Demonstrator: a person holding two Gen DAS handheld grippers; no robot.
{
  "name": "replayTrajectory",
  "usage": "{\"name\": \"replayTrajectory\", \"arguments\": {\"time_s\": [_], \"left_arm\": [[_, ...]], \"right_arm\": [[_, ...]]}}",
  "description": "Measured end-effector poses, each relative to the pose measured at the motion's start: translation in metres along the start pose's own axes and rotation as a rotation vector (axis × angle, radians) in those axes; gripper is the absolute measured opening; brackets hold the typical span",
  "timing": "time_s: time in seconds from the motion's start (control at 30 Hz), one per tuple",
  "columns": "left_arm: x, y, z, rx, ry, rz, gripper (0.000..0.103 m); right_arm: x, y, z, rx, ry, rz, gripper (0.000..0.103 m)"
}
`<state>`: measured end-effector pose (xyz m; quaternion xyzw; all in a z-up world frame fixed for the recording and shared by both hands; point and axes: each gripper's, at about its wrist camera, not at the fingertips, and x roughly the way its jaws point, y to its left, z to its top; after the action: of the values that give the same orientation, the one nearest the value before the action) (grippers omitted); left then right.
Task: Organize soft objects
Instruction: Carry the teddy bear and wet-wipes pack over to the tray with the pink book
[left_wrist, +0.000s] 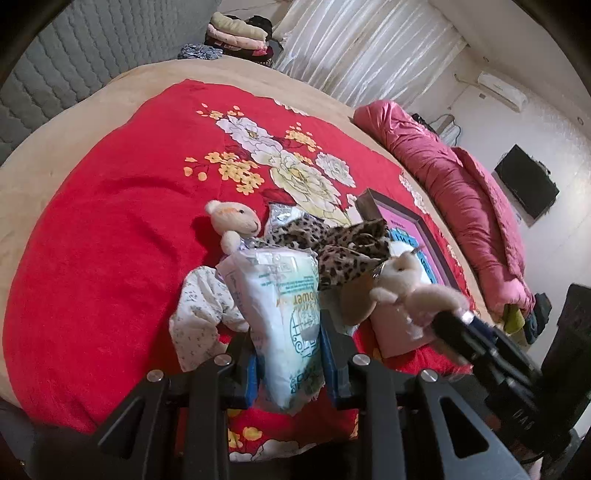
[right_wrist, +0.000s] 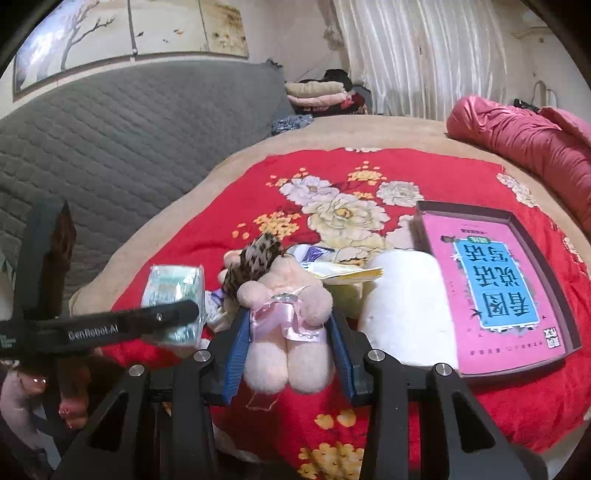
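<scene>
both grippers up off the red floral blanket (left_wrist: 110, 240), each with something soft pinched in it.

the left gripper (left_wrist: 286, 350) has its pads pressed on a clear-wrapped tissue pack (left_wrist: 280, 317), whose lower end hangs down between the fingers; the right gripper (right_wrist: 288, 347) is clamped on a pale pink plush bear (right_wrist: 284, 306) with a satin bow, its head turned away from that camera. behind them lies a heap: a second bear (left_wrist: 234, 221) showing only its head and one arm, a leopard-print cloth (left_wrist: 332, 243) draped over crinkled packets (too buried to make out), a white flowered garment (left_wrist: 201, 314), and a white cushion (right_wrist: 406, 306) leaning against a tray (right_wrist: 517, 229) that holds a pink book (right_wrist: 491, 291).
</scene>
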<state>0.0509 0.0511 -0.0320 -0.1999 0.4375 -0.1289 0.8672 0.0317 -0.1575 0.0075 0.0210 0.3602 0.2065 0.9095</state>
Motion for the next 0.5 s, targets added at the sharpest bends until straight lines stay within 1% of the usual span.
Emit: {"name": "replayTrajectory", "arguments": {"time_s": [0.27, 0.5], "left_arm": [[0.004, -0.017, -0.007, 0.038, 0.008, 0.010, 0.028], [0.009, -0.022, -0.008, 0.056, 0.017, 0.008, 0.028]], "right_arm": [[-0.022, -0.012, 0.005, 0.020, -0.061, -0.018, 0.042], [-0.034, -0.036, 0.010, 0.089, -0.094, -0.041, 0.042]]}}
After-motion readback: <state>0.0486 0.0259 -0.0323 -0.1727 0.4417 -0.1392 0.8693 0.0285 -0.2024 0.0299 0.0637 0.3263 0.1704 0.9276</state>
